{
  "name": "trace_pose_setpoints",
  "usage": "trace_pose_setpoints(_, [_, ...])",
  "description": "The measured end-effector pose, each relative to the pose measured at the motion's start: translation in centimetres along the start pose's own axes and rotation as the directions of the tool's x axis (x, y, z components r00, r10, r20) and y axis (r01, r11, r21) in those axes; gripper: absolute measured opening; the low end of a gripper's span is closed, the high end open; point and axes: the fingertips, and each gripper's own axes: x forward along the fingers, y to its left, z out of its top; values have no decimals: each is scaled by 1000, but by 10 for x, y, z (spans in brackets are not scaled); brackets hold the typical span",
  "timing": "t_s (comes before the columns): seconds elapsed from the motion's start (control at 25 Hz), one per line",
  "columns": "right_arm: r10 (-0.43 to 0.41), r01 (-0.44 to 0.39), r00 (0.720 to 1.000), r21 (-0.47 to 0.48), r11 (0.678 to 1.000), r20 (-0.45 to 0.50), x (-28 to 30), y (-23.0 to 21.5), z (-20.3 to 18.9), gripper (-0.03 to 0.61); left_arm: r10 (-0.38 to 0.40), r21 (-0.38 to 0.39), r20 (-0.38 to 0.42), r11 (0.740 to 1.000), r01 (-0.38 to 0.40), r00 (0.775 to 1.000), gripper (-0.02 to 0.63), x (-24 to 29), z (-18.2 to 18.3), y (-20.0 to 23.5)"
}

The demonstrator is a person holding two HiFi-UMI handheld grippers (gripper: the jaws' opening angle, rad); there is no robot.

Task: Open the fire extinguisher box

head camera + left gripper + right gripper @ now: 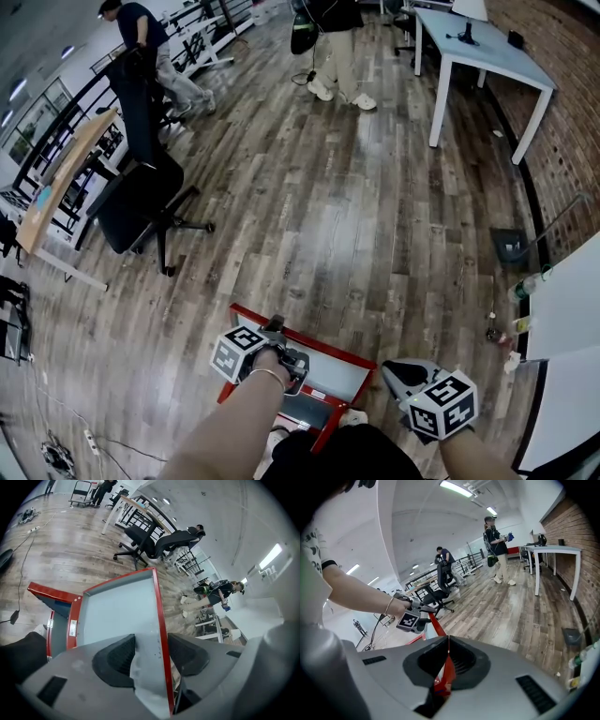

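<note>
At lower centre, we are opening the door: left gripper loose around it, right gripper clamping its red edge; next, swinging wider.

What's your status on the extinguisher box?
Left gripper jaws apart around the door edge. Right gripper shut on a red strip, likely box frame. Box open. Nothing seen blocking.

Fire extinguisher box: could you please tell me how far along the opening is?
Done: the red-framed grey box door stands swung open. In hand: the left gripper straddles its edge, jaws apart; the right gripper looks closed on that edge too. Left: releasing.
</note>
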Motion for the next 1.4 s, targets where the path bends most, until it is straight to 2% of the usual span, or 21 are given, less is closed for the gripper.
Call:
trace_pose_setpoints(0.6, [-21,21,1000,19,1000,13,-12,-4,-3,11,-57,-13,55,998,58,997,204,-4,0,-2])
trace_pose_setpoints(1.04, [-19,19,1000,13,1000,8,-10,0,2,11,-42,46,25,998,41,999,187,-9,-2,-8])
trace_pose_setpoints(1.4, [-30,30,1000,16,999,5,-13,-2,-1,11,-85,54,-9,995,85,996,172,-3,-10,-21])
